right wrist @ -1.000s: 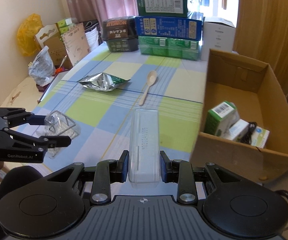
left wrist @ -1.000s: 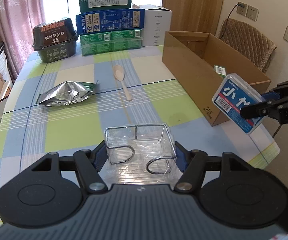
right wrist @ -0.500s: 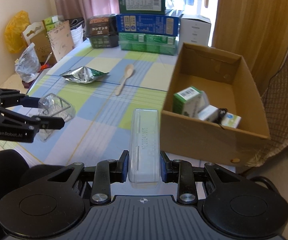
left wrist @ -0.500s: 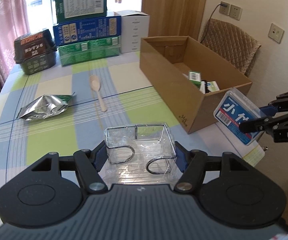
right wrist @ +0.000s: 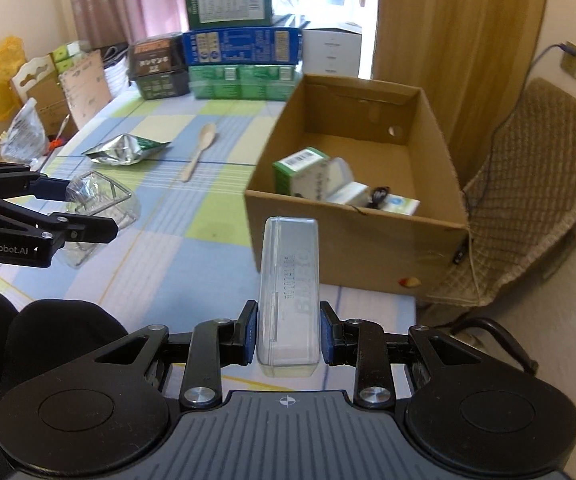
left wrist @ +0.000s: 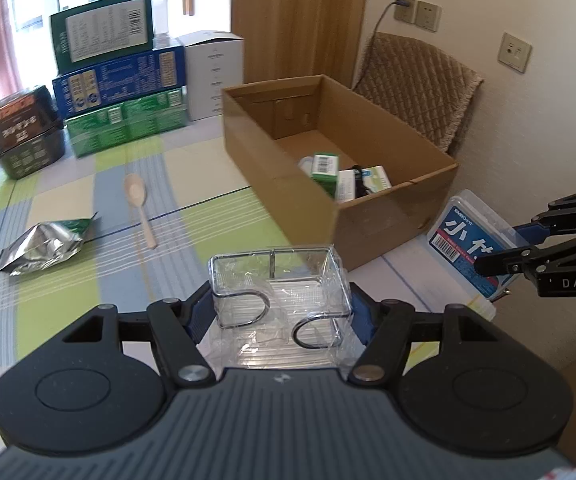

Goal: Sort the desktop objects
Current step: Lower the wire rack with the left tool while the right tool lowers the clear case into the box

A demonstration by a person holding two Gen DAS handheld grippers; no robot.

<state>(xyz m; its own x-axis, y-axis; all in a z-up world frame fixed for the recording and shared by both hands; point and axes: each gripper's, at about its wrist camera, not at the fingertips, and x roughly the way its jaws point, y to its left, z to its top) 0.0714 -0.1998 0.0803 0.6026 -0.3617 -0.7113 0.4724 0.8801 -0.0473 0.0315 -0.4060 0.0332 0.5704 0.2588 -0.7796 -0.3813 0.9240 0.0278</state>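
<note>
Checked tablecloth [left wrist: 67,300], left tool [left wrist: 279,312] gripping wire holder [left wrist: 277,288] (plastic-wrapped), right tool [right wrist: 288,332] clamping clear case [right wrist: 288,292]

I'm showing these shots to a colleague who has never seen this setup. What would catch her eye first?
Probably the two loaded tools: the left tool is shut on a clear wire-framed holder, the right tool on a clear plastic case. Next, the open cardboard box at the table's right side, already holding a few small packages, and the stacked cartons by the window.
</note>
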